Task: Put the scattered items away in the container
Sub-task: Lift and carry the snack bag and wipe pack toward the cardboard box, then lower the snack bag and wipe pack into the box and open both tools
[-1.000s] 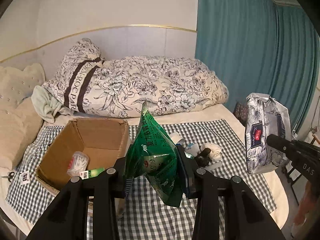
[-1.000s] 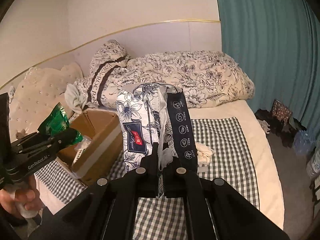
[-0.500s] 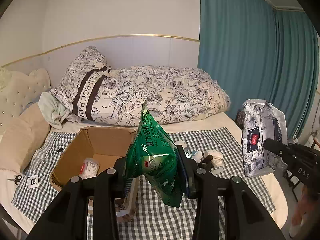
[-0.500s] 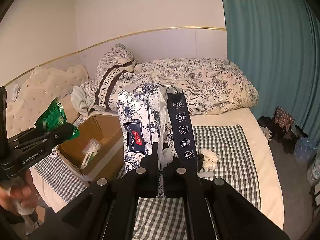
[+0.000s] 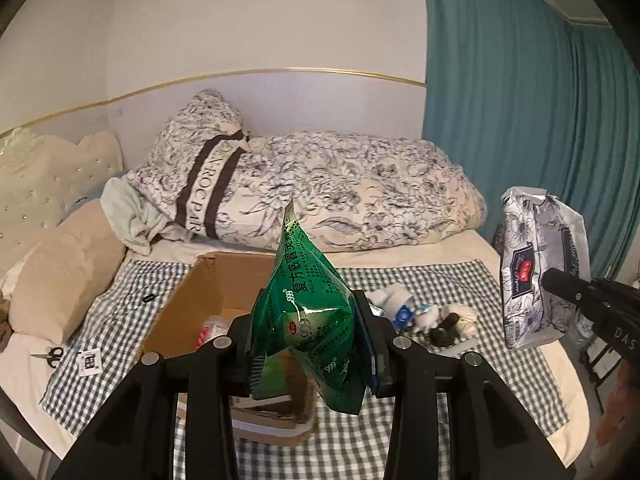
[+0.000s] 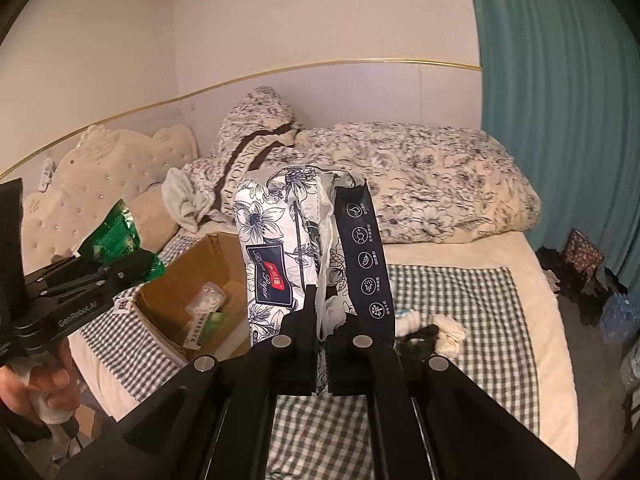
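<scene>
Grippers first, nearest the lenses: we hold the left gripper (image 5: 310, 340) clamped on a green foil pouch (image 5: 310, 308), the pads pressing its sides so that it stands up between the fingers, raised above the near edge of the cardboard box (image 5: 208, 292). We hold the right gripper (image 6: 322, 334) pressed together on the thin plastic flap of a floral tissue pack (image 6: 288, 248), which rises in front of the camera, clear of the bed. Neither item is in the container yet; both are in the air, the pouch closer to the opening than the tissue pack.

Next out, the box sits open on the checked blanket (image 6: 460, 292), to the left of centre. It already contains a clear packet (image 6: 208, 300) and a small green-and-white item (image 6: 210, 322), so we judge part of the tidying complete.

Beyond and to the right of the box, a cluster of small items (image 5: 432, 316) lies on the blanket: white cloth-like pieces, a dark object and a small blue-and-white one; their exact nature cannot be told. On the far left of the blanket lie scissors (image 5: 50, 356) and a small tag (image 5: 90, 360).

Remaining work, as we judge it: release both held items into the box, then collect the cluster, and possibly the scissors and tag
</scene>
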